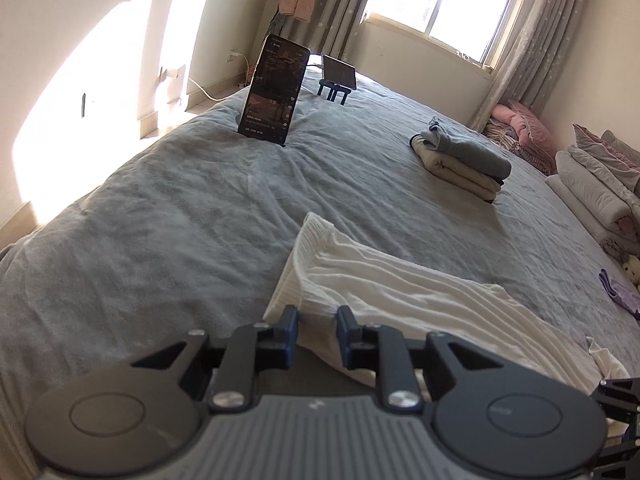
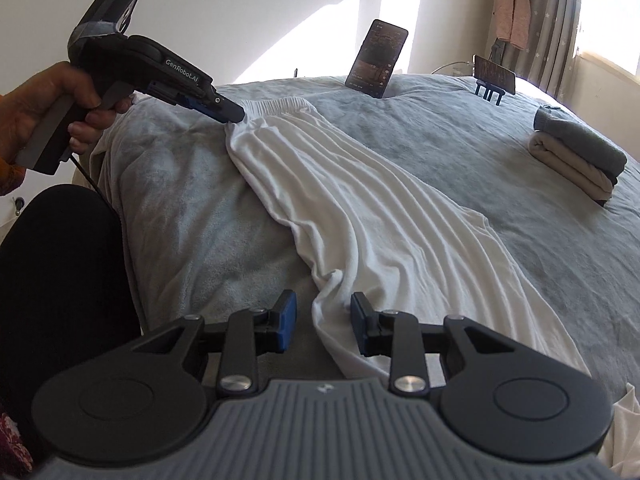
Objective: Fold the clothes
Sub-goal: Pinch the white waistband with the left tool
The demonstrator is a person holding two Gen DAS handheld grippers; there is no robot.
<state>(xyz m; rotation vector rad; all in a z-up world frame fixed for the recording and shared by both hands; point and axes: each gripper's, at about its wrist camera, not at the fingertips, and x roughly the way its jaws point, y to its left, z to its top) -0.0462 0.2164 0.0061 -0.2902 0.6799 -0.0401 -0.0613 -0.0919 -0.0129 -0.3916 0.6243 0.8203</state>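
Both grippers on the white trousers, about to fold.

My left gripper (image 2: 234, 114) is pinching the waistband corner of the white trousers (image 2: 360, 208), which lie stretched across the grey bed (image 2: 180, 200). My right gripper (image 2: 323, 314) has a fold of the leg end between its pads; the right pad touches cloth, but there's a gap at the left pad, so I'd not call it a firm pinch yet. Next, I reckon: squeeze the right fully, check the grip takes both layers, keep the cloth taut between hands, lift low, then bring leg end to waistband. Folded pile (image 2: 576, 160) sits well apart on the right, phone (image 2: 378, 58) propped beyond.
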